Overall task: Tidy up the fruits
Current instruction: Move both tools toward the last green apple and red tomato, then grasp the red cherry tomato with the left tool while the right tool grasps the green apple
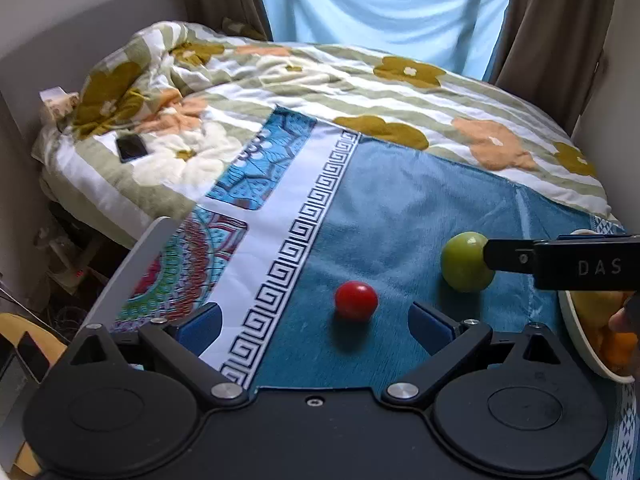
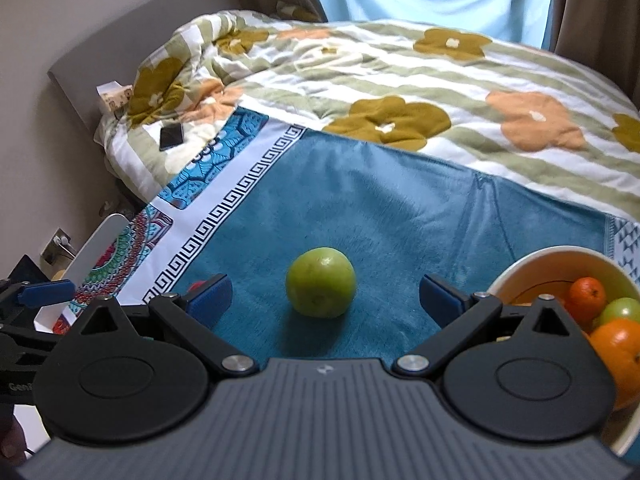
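Daylight comes through the pale blue curtain (image 1: 384, 4) at top centre in both views; it's overexposed on my right wrist feed. Soft shadows fall toward me under the red fruit (image 1: 356, 300) and green fruit (image 2: 321, 282). Strong fisheye bending at the edges, dark vignette in the corners. Slightly soft overall, and the lower left is dim.

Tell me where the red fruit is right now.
The red fruit lies loose on the teal cloth, just ahead of the open left gripper in its wrist view, left of the green fruit.
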A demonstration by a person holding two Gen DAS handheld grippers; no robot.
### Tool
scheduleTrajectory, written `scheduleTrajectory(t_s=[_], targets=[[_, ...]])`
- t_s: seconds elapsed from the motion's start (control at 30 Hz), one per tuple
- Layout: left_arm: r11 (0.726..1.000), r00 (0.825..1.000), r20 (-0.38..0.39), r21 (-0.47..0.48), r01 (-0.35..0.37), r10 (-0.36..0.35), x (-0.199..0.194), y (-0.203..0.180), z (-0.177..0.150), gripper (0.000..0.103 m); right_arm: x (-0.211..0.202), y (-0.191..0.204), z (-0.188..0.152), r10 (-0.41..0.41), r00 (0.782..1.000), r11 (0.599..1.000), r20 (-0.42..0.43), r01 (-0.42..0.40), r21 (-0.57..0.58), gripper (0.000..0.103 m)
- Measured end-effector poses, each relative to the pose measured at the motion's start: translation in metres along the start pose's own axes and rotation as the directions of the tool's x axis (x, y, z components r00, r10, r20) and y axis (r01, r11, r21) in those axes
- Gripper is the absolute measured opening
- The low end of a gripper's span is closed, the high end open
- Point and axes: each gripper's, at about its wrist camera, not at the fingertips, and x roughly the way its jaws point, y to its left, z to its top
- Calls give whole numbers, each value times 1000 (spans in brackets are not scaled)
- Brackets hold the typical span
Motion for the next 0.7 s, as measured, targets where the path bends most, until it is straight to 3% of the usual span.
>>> scheduleTrajectory(t_s=[0.3, 0.37, 0.63, 0.7], targets=[[999, 997, -64, 8, 37, -36, 41, -14, 6, 90, 34, 2, 10, 4, 998, 1000, -70, -6, -25, 103], [999, 996, -77, 23, 44, -43, 49, -16, 5, 81, 40, 3, 10, 2, 996, 999, -84, -5, -32, 103], [995, 992, -102, 57, 76, -69, 67, -20, 6, 61, 52, 5, 7, 0, 993, 1000, -120, -2, -17, 103], [994, 991, -110, 66, 82, -75, 70, -22, 6, 50, 55, 6, 6, 1, 992, 1000, -129, -4, -21, 102]])
